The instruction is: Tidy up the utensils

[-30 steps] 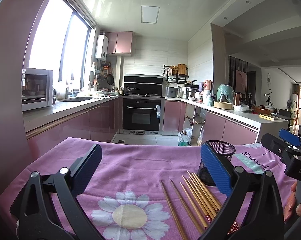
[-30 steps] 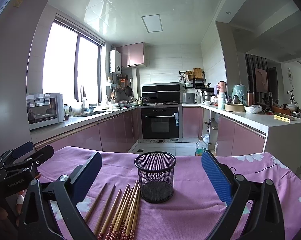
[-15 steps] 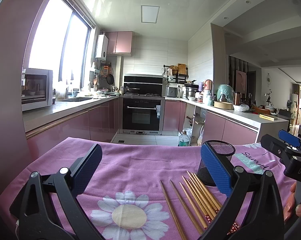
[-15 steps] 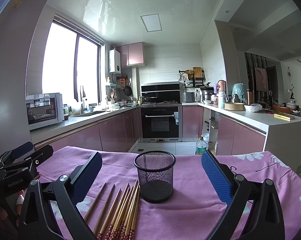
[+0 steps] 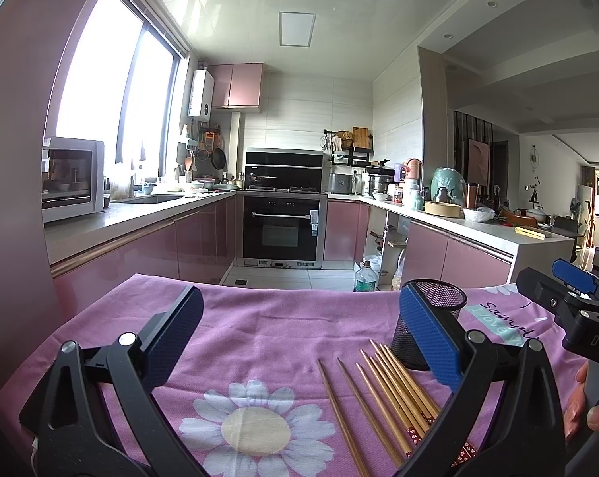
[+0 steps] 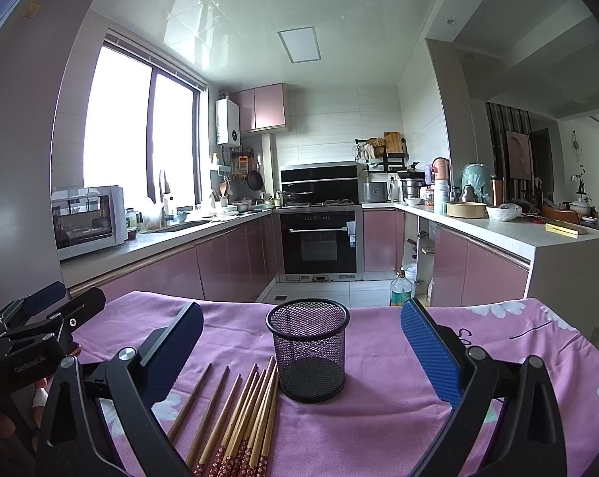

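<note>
Pink floral tablecloth [image 6: 398, 417] carries loose wooden chopsticks [image 6: 239, 413] lying just left of an upright mesh holder [image 6: 308, 348]. Left gripper [image 5: 299, 342] and right gripper [image 6: 302, 342] hover spread and empty. Nothing looks sorted yet; next comes pinching a chopstick near its middle.

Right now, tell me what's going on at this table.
A person holds a hand-held gripper in each hand over a pink flowered tablecloth. Both the left hand-held gripper and the right hand-held gripper are open and empty. A bundle of wooden chopsticks lies flat on the cloth beside an upright black mesh cup, which looks empty. No chopstick has been picked up.
</note>
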### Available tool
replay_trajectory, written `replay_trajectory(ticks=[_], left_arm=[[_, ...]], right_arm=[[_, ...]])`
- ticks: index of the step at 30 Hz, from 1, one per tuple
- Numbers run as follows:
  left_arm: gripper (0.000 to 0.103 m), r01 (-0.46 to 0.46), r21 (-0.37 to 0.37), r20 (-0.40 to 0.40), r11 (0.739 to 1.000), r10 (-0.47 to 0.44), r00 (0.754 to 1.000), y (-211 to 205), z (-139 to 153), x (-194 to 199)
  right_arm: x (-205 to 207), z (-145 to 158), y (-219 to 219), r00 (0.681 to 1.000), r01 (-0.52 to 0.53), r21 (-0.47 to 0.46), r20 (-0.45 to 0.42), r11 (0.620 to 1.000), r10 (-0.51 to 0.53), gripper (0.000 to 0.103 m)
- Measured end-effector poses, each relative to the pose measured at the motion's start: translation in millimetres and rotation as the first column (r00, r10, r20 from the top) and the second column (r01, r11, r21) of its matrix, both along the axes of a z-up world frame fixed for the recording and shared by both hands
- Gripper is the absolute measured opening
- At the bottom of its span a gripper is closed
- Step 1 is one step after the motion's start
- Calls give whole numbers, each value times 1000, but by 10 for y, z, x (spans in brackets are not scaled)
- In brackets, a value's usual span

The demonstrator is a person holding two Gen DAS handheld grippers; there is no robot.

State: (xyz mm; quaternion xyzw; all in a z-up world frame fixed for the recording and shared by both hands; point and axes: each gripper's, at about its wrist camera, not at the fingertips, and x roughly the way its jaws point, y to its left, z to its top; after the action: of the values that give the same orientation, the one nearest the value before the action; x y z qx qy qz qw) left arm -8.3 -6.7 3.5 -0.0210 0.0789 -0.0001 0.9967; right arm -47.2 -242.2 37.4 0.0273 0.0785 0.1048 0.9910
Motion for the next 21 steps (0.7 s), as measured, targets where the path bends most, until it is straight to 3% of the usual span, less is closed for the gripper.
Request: replay_trajectory(ticks=[21], left_arm=[[97, 0, 1, 0, 1000, 0, 1000, -14, 6, -2]], right_arm=[[30, -23, 1, 1000, -8, 7, -10, 1000, 8, 96]])
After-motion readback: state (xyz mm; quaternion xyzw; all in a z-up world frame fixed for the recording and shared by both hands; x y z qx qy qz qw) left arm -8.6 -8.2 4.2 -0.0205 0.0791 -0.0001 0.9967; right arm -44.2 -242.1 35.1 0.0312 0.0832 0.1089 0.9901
